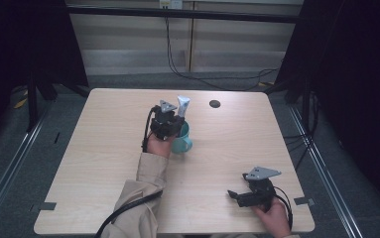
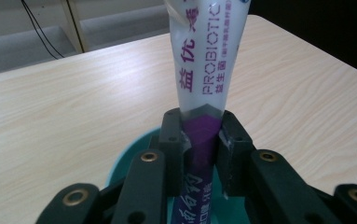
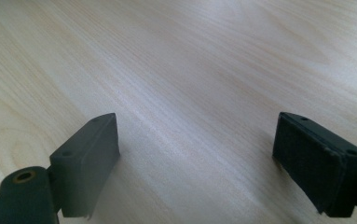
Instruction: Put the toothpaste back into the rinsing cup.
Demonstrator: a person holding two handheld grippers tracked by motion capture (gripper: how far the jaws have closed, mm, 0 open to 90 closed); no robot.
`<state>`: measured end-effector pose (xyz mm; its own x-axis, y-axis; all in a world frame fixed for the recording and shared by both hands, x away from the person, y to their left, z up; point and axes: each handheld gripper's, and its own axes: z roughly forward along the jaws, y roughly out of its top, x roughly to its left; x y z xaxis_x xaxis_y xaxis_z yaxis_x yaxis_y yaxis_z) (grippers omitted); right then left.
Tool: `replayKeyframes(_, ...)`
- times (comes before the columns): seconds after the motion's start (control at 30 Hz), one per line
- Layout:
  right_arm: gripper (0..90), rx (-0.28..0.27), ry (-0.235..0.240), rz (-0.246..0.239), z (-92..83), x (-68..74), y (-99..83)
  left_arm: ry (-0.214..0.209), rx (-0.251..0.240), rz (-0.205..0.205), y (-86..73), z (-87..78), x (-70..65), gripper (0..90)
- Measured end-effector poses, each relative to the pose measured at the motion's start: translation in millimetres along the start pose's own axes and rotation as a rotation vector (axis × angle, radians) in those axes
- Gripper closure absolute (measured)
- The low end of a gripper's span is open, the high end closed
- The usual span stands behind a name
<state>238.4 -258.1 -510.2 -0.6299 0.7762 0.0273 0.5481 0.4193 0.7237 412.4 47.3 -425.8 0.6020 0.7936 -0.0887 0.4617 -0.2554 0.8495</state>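
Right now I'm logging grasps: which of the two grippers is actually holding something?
The left gripper, over the teal cup: its jaws pinch a white toothpaste tube. The right gripper sits open near the table's front edge.

A square light wooden desk [image 1: 103,148] fills the frame's centre. A teal round cup [image 1: 183,144] stands mid-desk. A small dark round hole [image 1: 215,103] sits toward the top.

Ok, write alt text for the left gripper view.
The left gripper is shut on a white and purple toothpaste tube printed PROBIOTIC, held upright over a teal cup. Behind them lies a light wooden table.
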Motion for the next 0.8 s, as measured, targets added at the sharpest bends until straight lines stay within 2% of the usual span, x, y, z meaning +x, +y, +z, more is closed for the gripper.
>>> replayKeyframes(0.33, 13.5, 0.000, 0.000, 0.000, 0.0, 0.0, 0.0, -0.019, 0.006, -0.002, -1.6, -0.8, 0.4, 73.4)
replayKeyframes(0.8, 13.5, 0.000, 0.000, 0.000, 0.0, 0.0, 0.0, -0.007, 0.036, 0.012, -5.6, -1.0, 3.1, 70.8)
